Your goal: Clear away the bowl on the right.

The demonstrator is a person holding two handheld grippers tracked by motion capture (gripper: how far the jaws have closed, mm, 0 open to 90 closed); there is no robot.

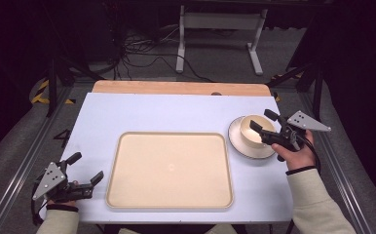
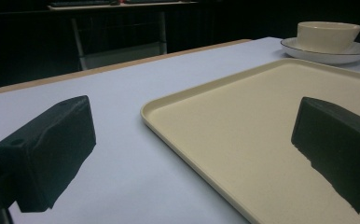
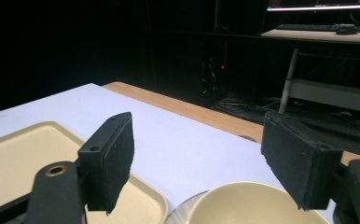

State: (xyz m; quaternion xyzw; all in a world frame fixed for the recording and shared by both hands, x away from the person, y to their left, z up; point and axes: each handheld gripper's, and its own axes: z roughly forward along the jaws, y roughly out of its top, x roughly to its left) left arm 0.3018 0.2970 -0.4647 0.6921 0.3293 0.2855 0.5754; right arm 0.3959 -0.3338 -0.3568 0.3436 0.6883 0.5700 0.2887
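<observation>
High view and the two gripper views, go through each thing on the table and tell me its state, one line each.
Tray: empty, flat on the table.
Bowl: upright, empty as far as visible, sitting on the plate.
Plate: flat on the table, right of the tray, apart from it.
Left tool: open, holding nothing, at the tray's left edge.
Right tool: open, holding nothing, over the bowl.

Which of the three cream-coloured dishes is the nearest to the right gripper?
The round cream bowl, directly under the right gripper. It stands on the saucer; the rectangular tray lies apart.
</observation>
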